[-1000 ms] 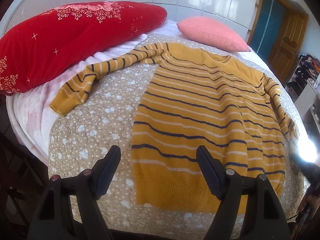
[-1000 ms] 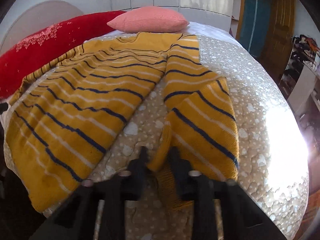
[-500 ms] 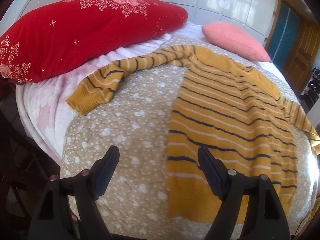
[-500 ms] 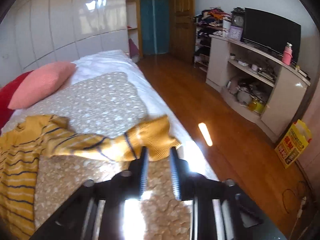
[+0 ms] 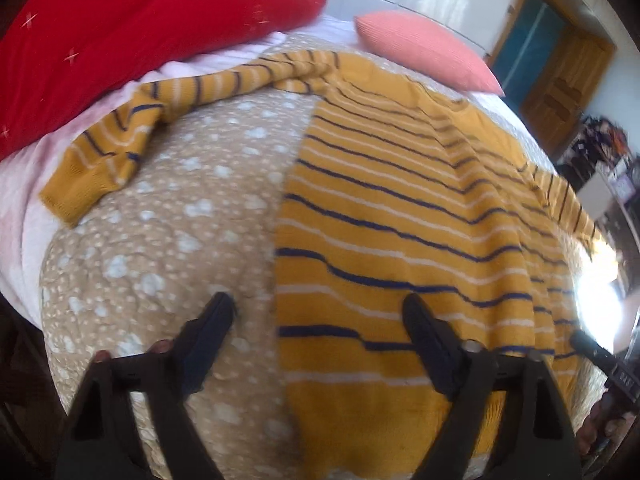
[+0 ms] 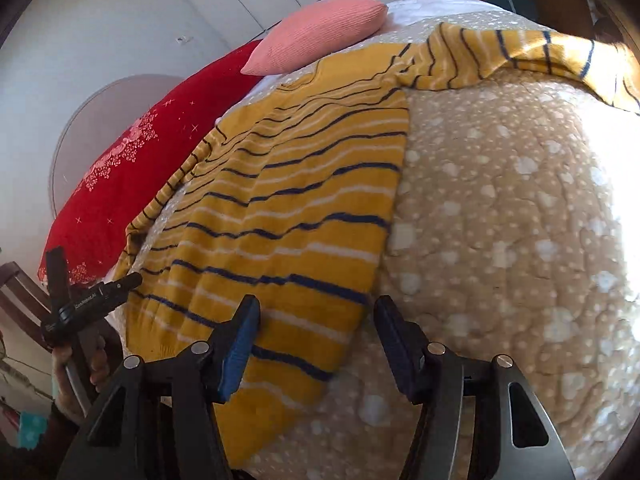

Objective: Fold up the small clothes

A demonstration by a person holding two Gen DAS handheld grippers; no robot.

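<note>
A mustard-yellow sweater with navy and white stripes lies flat on the bed, front up. Its left sleeve stretches out toward the red pillow; its right sleeve stretches out toward the bed's far right edge. My left gripper is open and empty, hovering over the sweater's lower left side edge. My right gripper is open and empty, over the sweater's lower right side edge. The sweater also fills the left of the right wrist view.
A tan dotted quilt covers the bed. A red pillow and a pink cushion lie at the head. A wooden door stands beyond. The left gripper shows in the right wrist view.
My right gripper let go of the right sleeve, opened, and swung back over the sweater's lower right edge. The sleeve now lies stretched out. My left gripper shifted slightly left along the hem.
</note>
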